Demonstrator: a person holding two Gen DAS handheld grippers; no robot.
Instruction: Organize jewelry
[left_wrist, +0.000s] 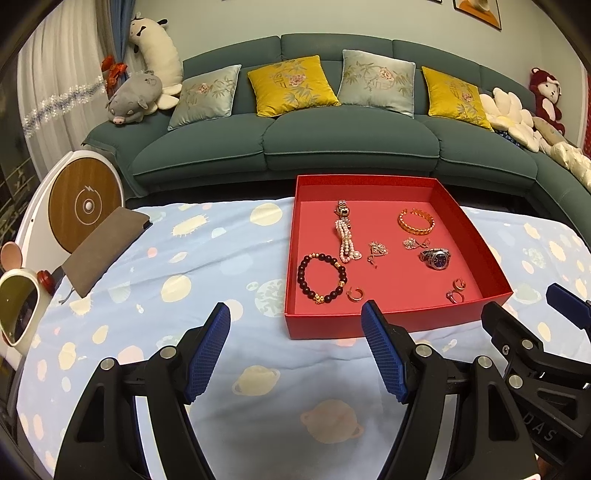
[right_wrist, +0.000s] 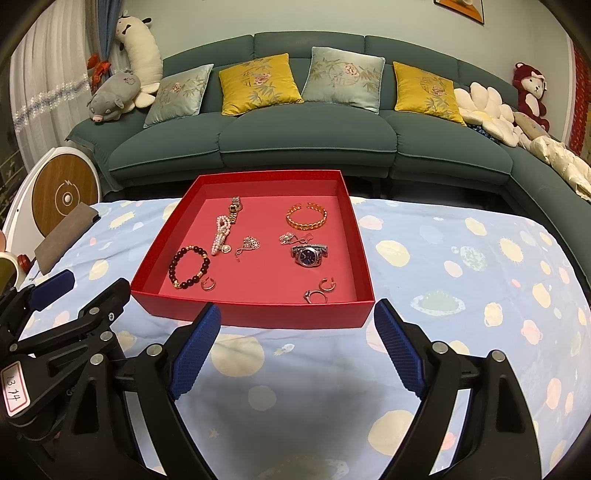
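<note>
On the table, a pale blue cloth (right_wrist: 461, 280) printed with planets and suns covers the whole surface, and a shallow red tray (right_wrist: 258, 314) sits on it toward the far edge, just ahead of both grippers. Inside the tray lie the jewelry pieces, spread apart on its pink floor: a dark beaded bracelet (right_wrist: 188, 267) at the near left with a small hoop earring (right_wrist: 208, 284) beside it, a pearl strand (right_wrist: 221, 236) touching a gold watch (right_wrist: 235, 208) farther back, a gold cuff bangle (right_wrist: 306, 218) at the far right, a silver watch (right_wrist: 309, 254) with a blue dial nearer, and rings (right_wrist: 320, 291) by the near right wall. The left gripper (left_wrist: 295, 354) hangs over bare cloth with its blue-padded fingers spread and nothing between them; the right gripper (right_wrist: 295, 354) hovers beside it, likewise spread wide and empty. Behind the table runs a teal sofa (right_wrist: 306, 144) with yellow and grey embroidered cushions and plush toys at both ends. To the left stand a round wooden-faced device (left_wrist: 86, 205), a grey-brown pouch (left_wrist: 103, 247) on the cloth's edge, and white curtains (left_wrist: 55, 92).
</note>
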